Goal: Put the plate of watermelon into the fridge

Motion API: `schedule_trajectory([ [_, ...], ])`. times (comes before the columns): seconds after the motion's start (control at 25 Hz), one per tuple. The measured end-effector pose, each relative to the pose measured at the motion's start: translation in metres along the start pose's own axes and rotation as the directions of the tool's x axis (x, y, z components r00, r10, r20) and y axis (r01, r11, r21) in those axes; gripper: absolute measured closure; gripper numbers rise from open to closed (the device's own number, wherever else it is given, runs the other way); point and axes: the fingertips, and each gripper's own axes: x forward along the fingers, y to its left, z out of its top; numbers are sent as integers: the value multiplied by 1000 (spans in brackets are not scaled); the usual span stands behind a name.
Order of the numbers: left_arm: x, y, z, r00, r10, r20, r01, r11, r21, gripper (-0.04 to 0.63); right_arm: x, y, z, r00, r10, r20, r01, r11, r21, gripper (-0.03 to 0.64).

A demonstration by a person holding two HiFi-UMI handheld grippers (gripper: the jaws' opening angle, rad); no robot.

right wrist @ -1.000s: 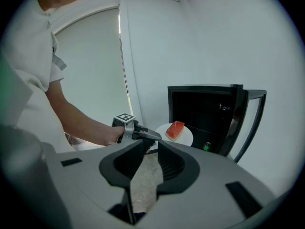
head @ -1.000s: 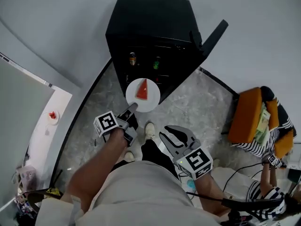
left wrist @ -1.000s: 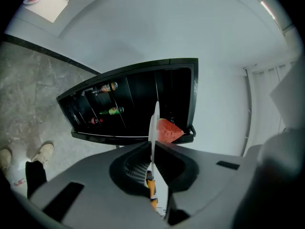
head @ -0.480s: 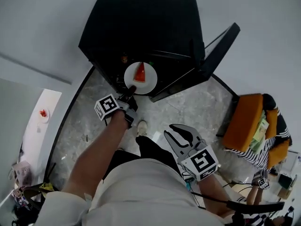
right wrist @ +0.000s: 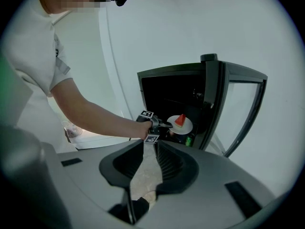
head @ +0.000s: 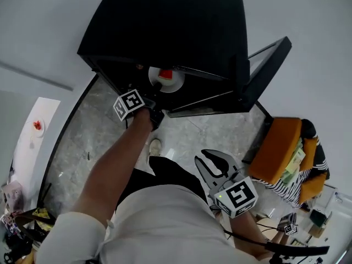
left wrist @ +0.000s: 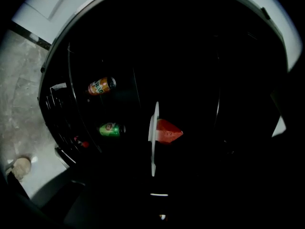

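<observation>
My left gripper (head: 157,87) is shut on the near rim of a white plate (head: 165,78) carrying a red watermelon wedge (head: 166,73). The plate sits inside the opening of the black fridge (head: 181,26), partly hidden under its top edge. The left gripper view shows the plate (left wrist: 153,142) edge-on with the watermelon (left wrist: 167,130) in the dark interior; the jaws themselves are lost in shadow. The right gripper view shows the left gripper (right wrist: 167,124) holding the plate (right wrist: 186,128) level at the opening. My right gripper (head: 204,155) hangs back by my hip, jaws slightly apart and holding nothing.
The fridge door (head: 264,65) stands open to the right. An orange can (left wrist: 101,86) and a green can (left wrist: 112,129) lie on racks inside. An orange chair (head: 283,142) and a seated person in stripes (head: 305,175) are at right. My shoe (head: 155,146) is on the marble floor.
My left arm has reached forward, carrying the plate from in front of the fridge into its opening. The fridge fills more of the head view. The right gripper has stayed by my side.
</observation>
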Motion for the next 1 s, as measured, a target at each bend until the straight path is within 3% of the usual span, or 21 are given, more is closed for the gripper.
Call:
schedule_trajectory([
  [0.44, 43, 29, 22, 994, 105, 28, -105, 994, -7, 571, 7, -3, -9, 999, 25, -45, -23, 999, 47, 518],
  [0.68, 45, 38, 28, 979, 202, 23, -203, 978, 49, 572, 7, -4, -11, 998, 20, -54, -17, 998, 59, 518],
  [0.84, 46, 38, 31, 965, 262, 24, -262, 950, 168, 571, 8, -2, -11, 998, 28, -55, -25, 998, 62, 518],
  [0.92, 48, 37, 31, 952, 307, 12, -301, 921, 246, 560, 9, -1, -13, 998, 33, -57, -29, 997, 66, 518],
  [1.0, 47, 39, 32, 930, 366, 6, -348, 878, 328, 537, 9, 2, -14, 997, 38, -60, -34, 997, 68, 518],
])
